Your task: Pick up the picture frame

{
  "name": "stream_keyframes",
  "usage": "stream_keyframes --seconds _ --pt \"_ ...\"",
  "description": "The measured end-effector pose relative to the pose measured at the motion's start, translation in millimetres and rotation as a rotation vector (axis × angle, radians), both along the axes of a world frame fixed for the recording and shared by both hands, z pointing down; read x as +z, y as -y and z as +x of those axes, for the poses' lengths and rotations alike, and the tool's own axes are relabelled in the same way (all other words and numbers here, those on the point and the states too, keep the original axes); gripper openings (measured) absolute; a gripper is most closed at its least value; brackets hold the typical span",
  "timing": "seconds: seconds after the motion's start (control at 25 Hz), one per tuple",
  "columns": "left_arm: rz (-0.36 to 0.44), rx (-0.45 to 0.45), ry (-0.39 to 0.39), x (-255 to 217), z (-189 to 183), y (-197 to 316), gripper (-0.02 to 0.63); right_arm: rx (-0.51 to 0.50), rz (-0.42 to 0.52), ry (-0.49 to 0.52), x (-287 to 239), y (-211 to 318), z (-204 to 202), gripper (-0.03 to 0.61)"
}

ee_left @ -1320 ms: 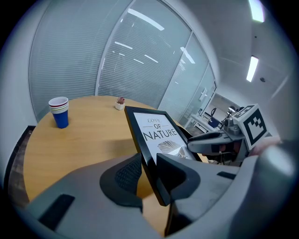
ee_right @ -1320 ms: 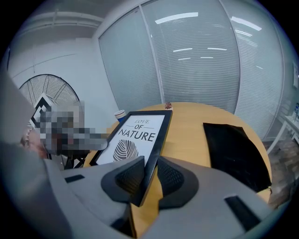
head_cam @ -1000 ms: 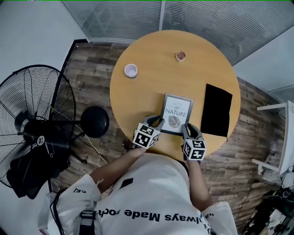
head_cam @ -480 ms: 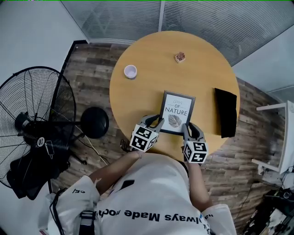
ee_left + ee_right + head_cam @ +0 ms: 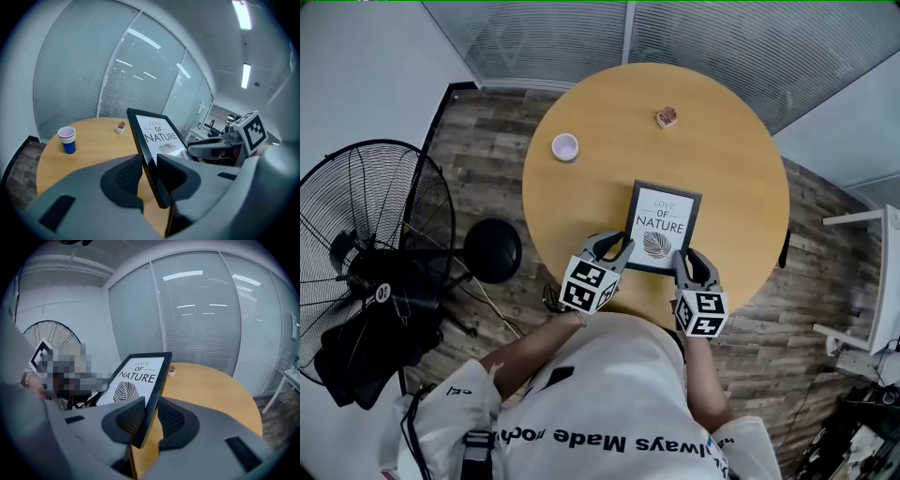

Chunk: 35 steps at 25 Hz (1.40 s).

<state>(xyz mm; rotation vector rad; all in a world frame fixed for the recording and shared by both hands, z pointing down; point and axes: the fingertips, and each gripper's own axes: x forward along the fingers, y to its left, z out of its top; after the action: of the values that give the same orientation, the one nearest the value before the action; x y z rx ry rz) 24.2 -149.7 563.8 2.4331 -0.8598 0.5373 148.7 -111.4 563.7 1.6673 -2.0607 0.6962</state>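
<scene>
The left tool (image 5: 617, 249) and right tool (image 5: 682, 263) clamp the picture frame (image 5: 663, 223), now tilted higher off the table (image 5: 581, 192).

The right gripper (image 5: 151, 420) pinches the tilted picture frame (image 5: 135, 378) by its edge between its jaws, wooden table (image 5: 211, 385) beyond.

the picture frame's (image 5: 662, 228) two near corners are hidden inside the left gripper (image 5: 619, 248) and the right gripper (image 5: 682, 262). the little thing (image 5: 666, 116) far across the table (image 5: 591, 192) is too small to tell. a dark thing (image 5: 784, 249) shows only as a sliver past the table's right rim.
</scene>
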Motion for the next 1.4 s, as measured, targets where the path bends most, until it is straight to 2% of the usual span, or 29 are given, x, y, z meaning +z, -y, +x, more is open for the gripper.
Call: stream_keyframes --seconds 1.4 --pt "0.151 -0.052 -0.123 -108 -5 1 0.109 -0.007 0.206 -0.051 -118 1 -3 0.1"
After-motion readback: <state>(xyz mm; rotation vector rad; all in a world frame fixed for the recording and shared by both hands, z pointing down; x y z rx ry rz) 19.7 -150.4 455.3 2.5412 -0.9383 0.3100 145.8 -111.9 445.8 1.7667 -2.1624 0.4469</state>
